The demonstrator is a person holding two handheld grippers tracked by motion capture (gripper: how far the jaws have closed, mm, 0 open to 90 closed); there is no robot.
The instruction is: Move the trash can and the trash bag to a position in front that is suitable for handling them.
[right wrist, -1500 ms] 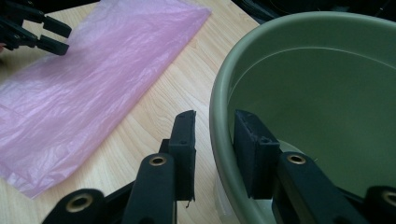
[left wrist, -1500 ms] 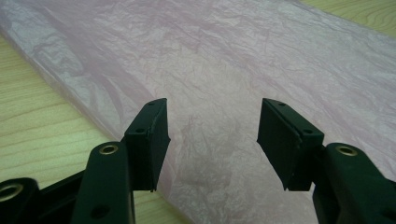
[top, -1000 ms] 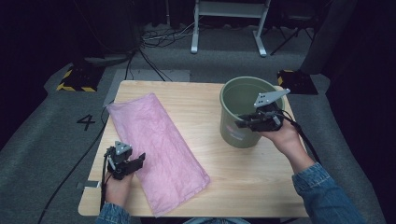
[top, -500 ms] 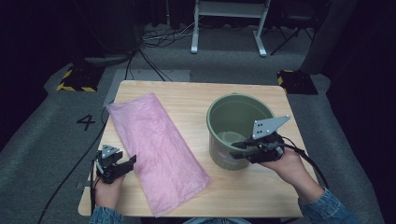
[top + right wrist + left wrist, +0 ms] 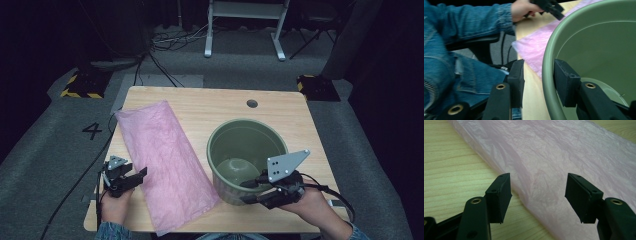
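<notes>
Straddling the bucket [image 5: 247,165] rim, the R gripper [image 5: 252,191] has one jaw inside the wall, one outside, at the near-right of the table [image 5: 200,102]. In the right gripper view the jaws have just been opening: the outer pad stands off the rim [image 5: 547,75] w/ a clear gap, the inner one sits at the wall, so no real pinch now. Looks like a release after placing the bucket. The bucket stands upright, empty, just right of the pink bag [image 5: 165,160], its near-left side at the bag's edge.

The L gripper [image 5: 137,177] sits at the near-left, jaws spread wide w/ nothing between the pads. In the left gripper view it aims at the bag's [image 5: 564,157] left edge, low over the wood but not touching, as far as I can tell. The bag lies flat, diagonal, far-left to near-centre, near end overhanging the table edge a bit.

Step, as I read it: bucket set down, bag pickup next, prob. to line the bucket. Next move needs the R jaws lifted clear of the rim w/o tipping it, and the L jaws lowered onto the thin film edge, closing on one layer or both.
</notes>
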